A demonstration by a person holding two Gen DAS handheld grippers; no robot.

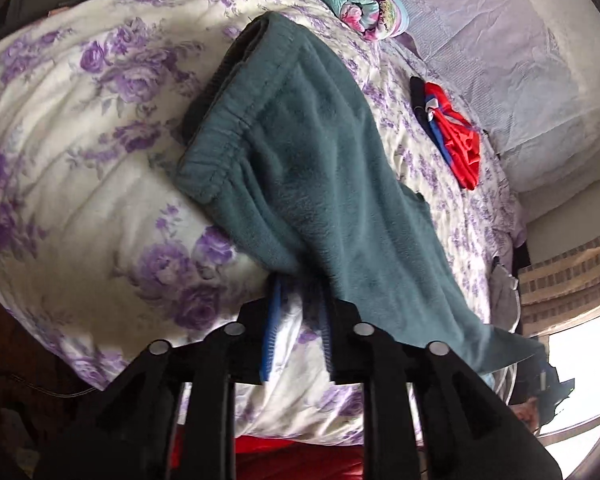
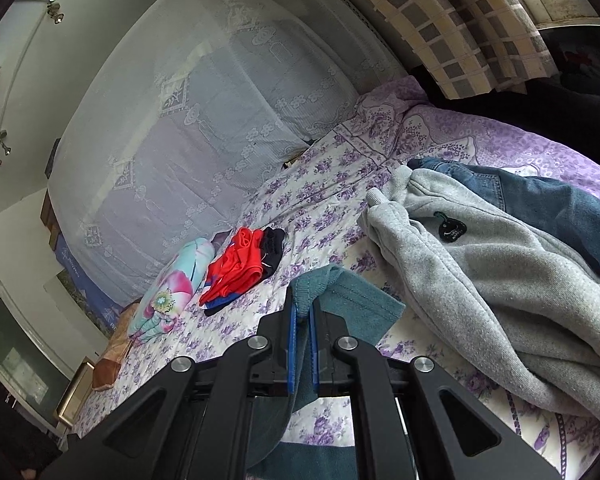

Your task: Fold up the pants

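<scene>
Teal fleece pants [image 1: 300,152] lie across the purple-flowered bedspread [image 1: 80,184], the elastic waistband [image 1: 216,148] toward the upper left and the legs trailing down to the right. My left gripper [image 1: 298,284] sits at the pants' near edge. Its blue pads [image 1: 270,320] stand apart and bedspread shows between them, so it is open. In the right wrist view, my right gripper [image 2: 303,300] is shut on a fold of the teal pants [image 2: 352,300]. The cloth rises past the fingertips and hangs below the jaws.
A red and dark garment [image 2: 240,268] and a rolled floral blanket [image 2: 172,284] lie farther up the bed. A grey sweatshirt [image 2: 480,264] and blue jeans [image 2: 560,200] are heaped to the right. Lace-covered pillows [image 2: 204,120] stand at the head.
</scene>
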